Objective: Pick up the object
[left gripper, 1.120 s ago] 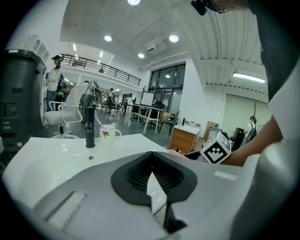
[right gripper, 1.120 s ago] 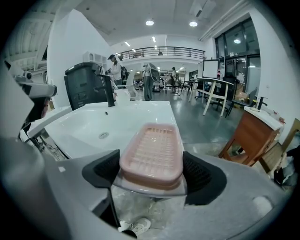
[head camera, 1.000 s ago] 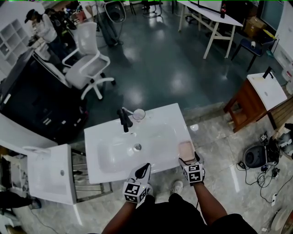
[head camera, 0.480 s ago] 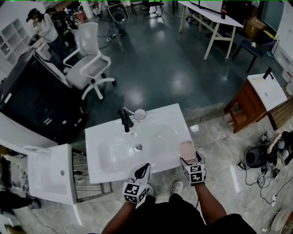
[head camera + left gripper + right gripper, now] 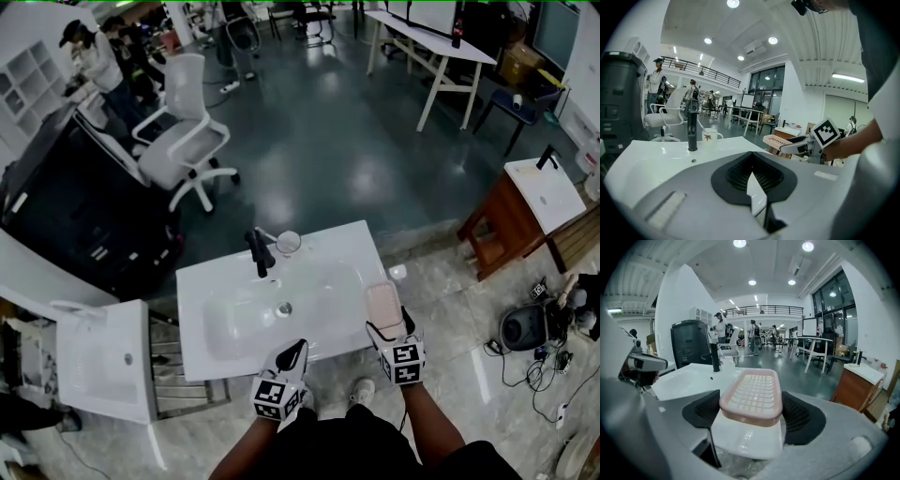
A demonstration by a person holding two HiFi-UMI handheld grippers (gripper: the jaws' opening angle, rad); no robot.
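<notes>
On the left, a black tap (image 5: 257, 252) and a white cup (image 5: 288, 242) with a leaf print stand on the far rim of the white washbasin surface (image 5: 217, 284). This is a glossy moulded slab with a shallow oval bowl and a metal drain (image 5: 284, 307).

The left hand-held gripper (image 5: 294, 352) hangs at the near edge, its jaws together on nothing. It has no part in the lift and is best held clear of the bowl.

Further right is the task's thing, a pink soap tray (image 5: 383, 304), at the right-hand end of the surface. The right hand-held gripper (image 5: 387, 327) is clamped on its near end, with the ribbed black pads (image 5: 802, 414) against the two long sides. The tray is a rounded rectangle of smooth plastic with a raised lip and a slotted grid floor. It looks light and stiff, though so slick a wall could slip between the pads. I cannot tell whether it has left the surface.

The step in hand looks to be the lift itself. Hold the squeeze steady and raise the tray straight up and level. The grip is at one end, so the far end may droop. Avoid dragging it over the glossy edge.
</notes>
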